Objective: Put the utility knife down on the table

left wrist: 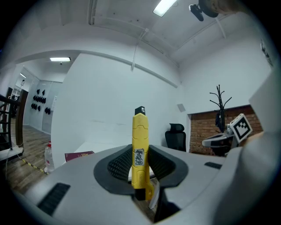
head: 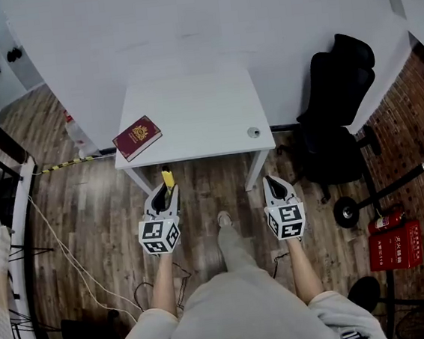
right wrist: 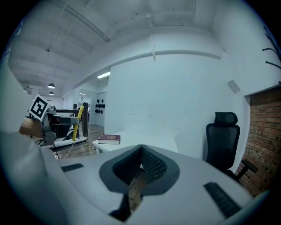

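Head view: the left gripper is held over the wooden floor, just short of the front edge of the white bench, near its front-left leg. The yellow utility knife sticks out of its jaws toward the bench. The right gripper is level with it, near the front-right leg. A dark red booklet lies at the bench's front-left corner.

Left gripper view: the jaws pinch the utility knife, which stands upright between the pads, its black tip uppermost.

Right gripper view: the right gripper's jaws are pressed together at the tips with nothing between them. The booklet shows beyond.
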`<control>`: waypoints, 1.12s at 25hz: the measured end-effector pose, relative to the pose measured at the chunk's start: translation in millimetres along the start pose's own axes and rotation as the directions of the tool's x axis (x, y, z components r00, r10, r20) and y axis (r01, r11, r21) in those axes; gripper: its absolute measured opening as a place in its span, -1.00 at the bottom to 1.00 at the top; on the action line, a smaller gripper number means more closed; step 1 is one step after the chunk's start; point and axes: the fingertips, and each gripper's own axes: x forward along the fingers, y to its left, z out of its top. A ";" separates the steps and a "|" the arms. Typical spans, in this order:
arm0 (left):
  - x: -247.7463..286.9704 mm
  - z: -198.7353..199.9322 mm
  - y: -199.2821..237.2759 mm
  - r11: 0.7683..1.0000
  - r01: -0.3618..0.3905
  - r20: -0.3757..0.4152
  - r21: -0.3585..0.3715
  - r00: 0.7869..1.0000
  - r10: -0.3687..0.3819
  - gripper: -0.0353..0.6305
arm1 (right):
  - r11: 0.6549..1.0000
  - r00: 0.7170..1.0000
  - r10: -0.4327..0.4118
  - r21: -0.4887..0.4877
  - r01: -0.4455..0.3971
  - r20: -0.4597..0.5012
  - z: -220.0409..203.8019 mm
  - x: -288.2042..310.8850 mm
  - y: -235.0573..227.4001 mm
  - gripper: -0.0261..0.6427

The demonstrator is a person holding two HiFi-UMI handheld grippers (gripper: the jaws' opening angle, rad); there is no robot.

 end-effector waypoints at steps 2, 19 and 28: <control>11.7 -0.2 6.9 1.000 -0.004 -0.003 0.000 1.000 0.004 -0.57 | 1.000 1.000 0.005 0.002 -0.005 -0.002 0.4 13.9 -2.4 -0.93; 166.0 19.7 70.6 0.999 -0.035 -0.028 -0.002 0.999 0.034 -0.57 | 0.999 0.999 0.046 0.020 -0.046 -0.023 25.9 176.6 -62.8 -0.93; 264.0 39.6 101.3 0.999 -0.046 -0.040 -0.008 0.998 0.046 -0.57 | 0.997 0.997 0.071 0.018 -0.071 -0.041 50.6 269.8 -102.5 -0.93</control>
